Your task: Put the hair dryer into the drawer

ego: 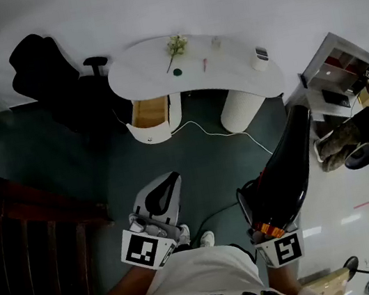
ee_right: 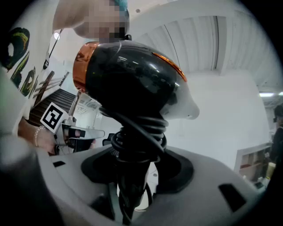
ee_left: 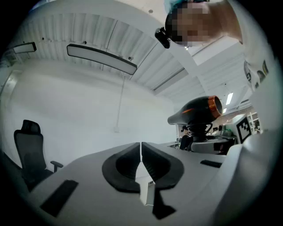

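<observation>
Holding the black hair dryer (ee_right: pixel 132 79) by its handle, the right gripper (ee_right: pixel 138 178) has its two jaws pressed on the handle from both sides. The dryer's black cord (ee_right: pixel 141 132) is wound round the handle just above the jaws. The big round body sits over the jaws. Its nose points to the far side, and a shiny orange ring (ee_right: pixel 82 66) is at its near end, close to the person.

The left gripper (ee_left: pixel 141 149) has its jaws together, tip to tip, with nothing between them. It is held just left of the right gripper, and both point toward the far side of the room.

A person in a white shirt (ego: pixel 195 289) with yellow letters holds both tools out in front, over a dark floor (ego: pixel 195 169). On the far side stands a white curved desk (ego: pixel 228 75). Under its left end is a round white cabinet (ego: pixel 173 113) with its drawer (ego: pixel 148 112) pulled open; the inside looks like light wood. The hair dryer is well apart from that drawer, up in the air on the near right.

A green sprig (ego: pixel 176 46) lies on the desk. A black office chair (ego: pixel 43 66) stands to the far left of it. A white cable (ego: pixel 228 133) runs over the floor near the desk's round white leg (ego: pixel 241 108). A white shelf (ego: pixel 340 66) stands on the right.
</observation>
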